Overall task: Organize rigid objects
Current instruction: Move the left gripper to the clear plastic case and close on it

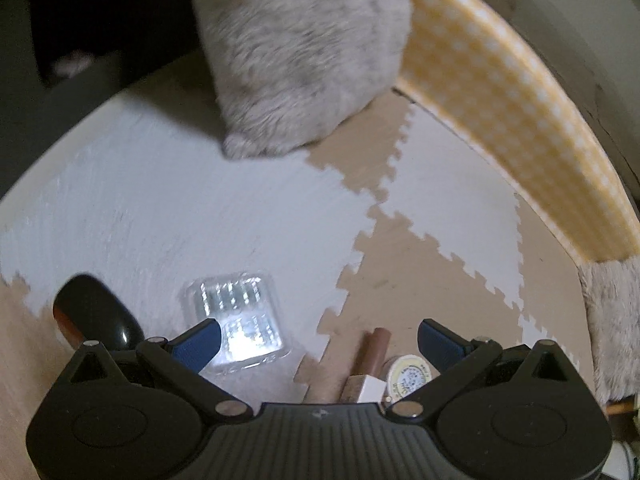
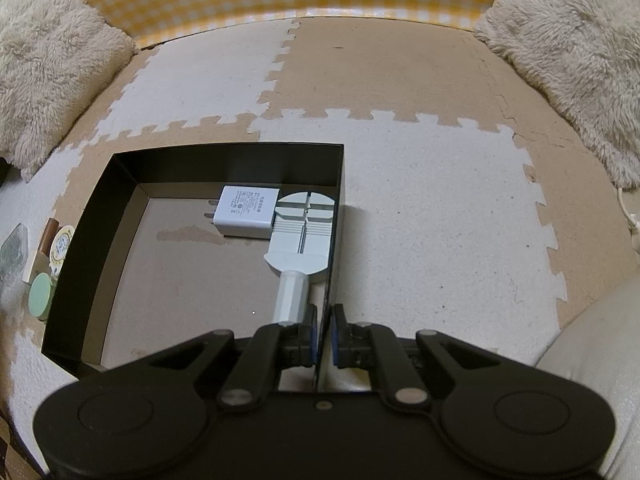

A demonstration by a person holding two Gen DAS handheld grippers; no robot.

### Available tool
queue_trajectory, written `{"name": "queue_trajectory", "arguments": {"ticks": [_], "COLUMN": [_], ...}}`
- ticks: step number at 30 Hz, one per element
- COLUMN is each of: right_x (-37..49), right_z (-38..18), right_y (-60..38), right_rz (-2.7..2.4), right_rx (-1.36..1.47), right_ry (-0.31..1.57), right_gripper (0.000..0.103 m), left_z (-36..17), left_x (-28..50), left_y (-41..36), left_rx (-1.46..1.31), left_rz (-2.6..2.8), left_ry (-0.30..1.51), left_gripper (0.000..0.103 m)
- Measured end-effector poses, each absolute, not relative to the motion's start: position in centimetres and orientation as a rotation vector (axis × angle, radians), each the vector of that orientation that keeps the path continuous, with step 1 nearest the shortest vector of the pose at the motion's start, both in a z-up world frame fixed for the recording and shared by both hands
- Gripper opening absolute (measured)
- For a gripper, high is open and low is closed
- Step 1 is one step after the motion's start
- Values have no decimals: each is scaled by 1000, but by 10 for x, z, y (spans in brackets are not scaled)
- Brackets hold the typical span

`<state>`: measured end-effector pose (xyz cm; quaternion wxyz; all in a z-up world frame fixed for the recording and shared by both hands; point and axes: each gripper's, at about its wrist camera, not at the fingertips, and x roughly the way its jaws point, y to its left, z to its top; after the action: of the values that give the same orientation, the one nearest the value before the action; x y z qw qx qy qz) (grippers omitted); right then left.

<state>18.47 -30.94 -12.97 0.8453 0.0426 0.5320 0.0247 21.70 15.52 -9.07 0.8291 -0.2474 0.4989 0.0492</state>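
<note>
Right wrist view: foam puzzle mat (image 2: 440,208), beige and white tiles, carries a black open box (image 2: 120,184) near its left-centre. Inside the box, against the right wall: white charger (image 2: 246,212), prongs pointing left, touching a white watch-band tool (image 2: 302,232) whose long axis runs from the box's far right corner back toward the camera. Right gripper (image 2: 325,334) is clenched on the box's right wall, one finger inside, one outside, wall edge pinched btwn the pads; it steadies the box, judged from the grip.

Outside the box's left wall, just beside it: brown tube (image 2: 50,232), round labelled tin (image 2: 62,246), green disc (image 2: 40,298), clear case (image 2: 12,248).

Left wrist view (blurred): left gripper (image 1: 320,338) w/ jaws released wide, nothing btwn the pads. Clear plastic case (image 1: 236,320) lies on a white tile, under and just beyond the left fingertip (image 1: 200,340). Brown tube (image 1: 372,352) lies btwn the jaws, long axis roughly along the fingers, w/ the round tin (image 1: 408,376) just right of it. Black oval object (image 1: 96,312) sits left, outside the jaws.

Left hand is the nearer to these loose items, so the next pick looks to be its job; which item it targets cannot be told.
</note>
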Motion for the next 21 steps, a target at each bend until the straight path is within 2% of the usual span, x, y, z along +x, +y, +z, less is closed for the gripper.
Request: {"name": "queue_trajectory", "arguments": {"ticks": [14,21], "right_x": [185,185], "right_z": [-130,-130], "right_y": [-311,-311], "right_rz": [53,53], "right_rx": [96,96], "right_ry": [1122,1122], "right_gripper": [7,7], "left_z": [-138,-148], "left_x": [230,236], "left_y": [154,152], "left_rx": [-493,-457], "left_rz": [250,288], "left_ry": [1159,1140], "left_gripper": [102,92]}}
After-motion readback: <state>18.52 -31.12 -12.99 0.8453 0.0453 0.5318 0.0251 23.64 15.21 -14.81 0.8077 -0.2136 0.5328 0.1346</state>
